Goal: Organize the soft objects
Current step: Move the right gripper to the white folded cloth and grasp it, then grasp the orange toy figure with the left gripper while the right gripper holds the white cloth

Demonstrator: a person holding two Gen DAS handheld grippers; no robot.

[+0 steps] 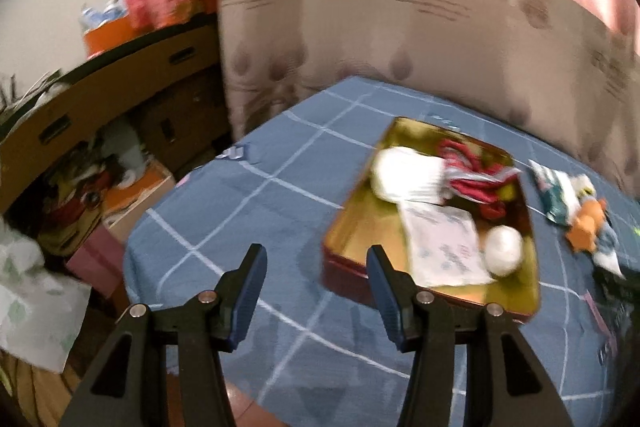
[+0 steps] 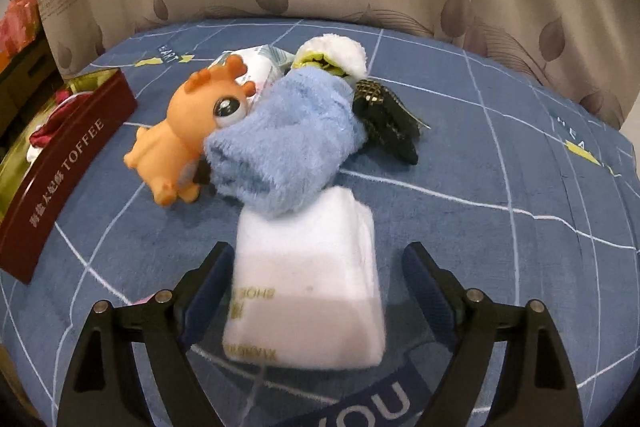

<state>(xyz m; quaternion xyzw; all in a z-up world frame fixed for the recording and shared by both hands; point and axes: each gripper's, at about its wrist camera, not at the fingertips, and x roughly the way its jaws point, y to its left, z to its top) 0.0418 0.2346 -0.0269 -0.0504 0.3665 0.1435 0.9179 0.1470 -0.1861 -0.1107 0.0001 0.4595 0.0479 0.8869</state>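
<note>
The right tongs [image 2: 318, 287] stand wide apart around a folded white cloth [image 2: 306, 287] lying on the blue checked bed cover [image 2: 500, 155]. The left pad sits just beside the cloth's edge; the right pad is clear of it, so nothing is gripped. The cloth's long axis runs from 6 to 12 o'clock, its far end tucked under a fluffy blue sock [image 2: 284, 147] that slants toward 1 o'clock. At 10 o'clock an orange toy deer [image 2: 184, 139] touches the sock, head toward 12. A black mesh piece [image 2: 386, 119] lies at 1 o'clock.

The left tongs [image 1: 316, 263] hang open and empty above the cover. At 2 o'clock the toffee tin [image 1: 440, 291] holds white and red soft things, its long axis from 6 to 12.
</note>
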